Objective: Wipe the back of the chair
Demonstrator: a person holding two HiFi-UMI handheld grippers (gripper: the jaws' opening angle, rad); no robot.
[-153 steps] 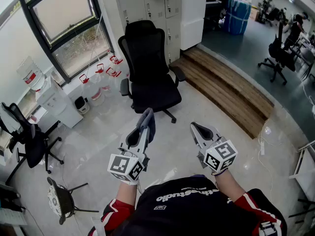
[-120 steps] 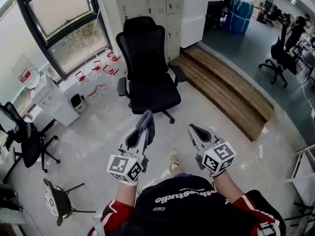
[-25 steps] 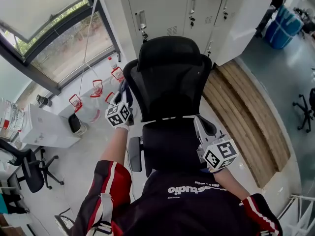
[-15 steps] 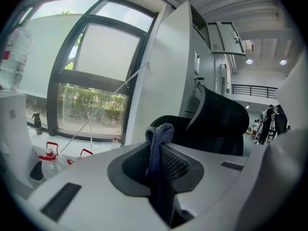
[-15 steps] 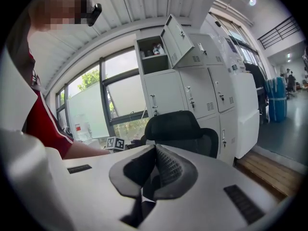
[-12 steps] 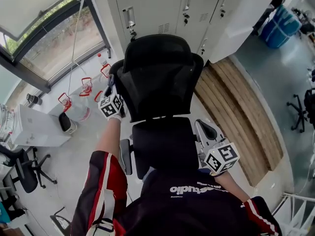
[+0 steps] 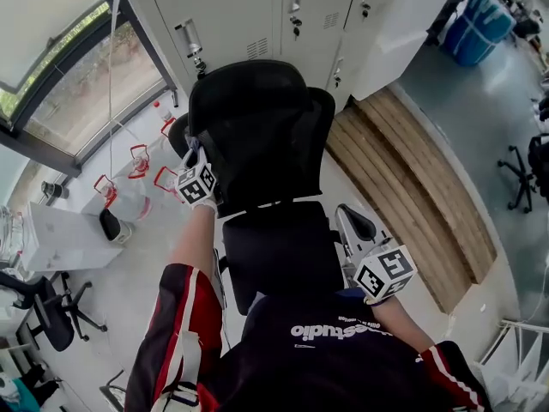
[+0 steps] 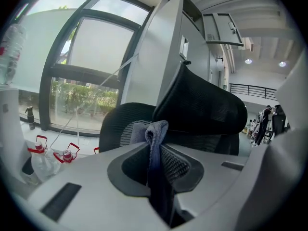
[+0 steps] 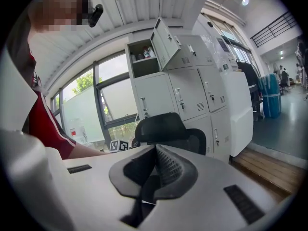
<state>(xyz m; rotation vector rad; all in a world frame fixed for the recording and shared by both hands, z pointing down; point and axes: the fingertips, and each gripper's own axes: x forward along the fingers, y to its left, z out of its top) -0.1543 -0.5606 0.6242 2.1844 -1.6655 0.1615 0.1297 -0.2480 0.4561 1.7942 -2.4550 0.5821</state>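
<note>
Head view, 9 o'clock side: window (image 7: 51, 67), with clear jugs with red handles (image 7: 129, 187) on the floor under it. Next over is the left tool (image 7: 194, 154), arm stretched out, sitting at the 9 o'clock edge of the backrest (image 7: 266, 144) of the black mesh chair (image 7: 279, 247). Left gripper view: left tool (image 8: 156, 150) jaws are clamped on a grey cloth (image 8: 154, 131), pinched flat between them. The cloth's folded top pokes up past the jaw tips, right at the mesh of the backrest (image 8: 202, 109). Can't confirm actual contact from here. The chair sits dead centre at 12 o'clock of the person, with the seat toward them, the backrest beyond it and the headrest (image 7: 244, 88) on top. Grey lockers (image 7: 249, 7) stand just behind the chair at 12 o'clock. The right tool (image 7: 350, 223) hangs low, just beside the seat's 3 o'clock edge. Right gripper view: right tool (image 9: 155, 170) jaws are pressed together with nothing between them, pointing toward the chair (image 9: 166, 131) and lockers (image 9: 192, 90). Further out at 3 o'clock, a wooden step (image 7: 412, 187) runs diagonally across the floor.
</note>
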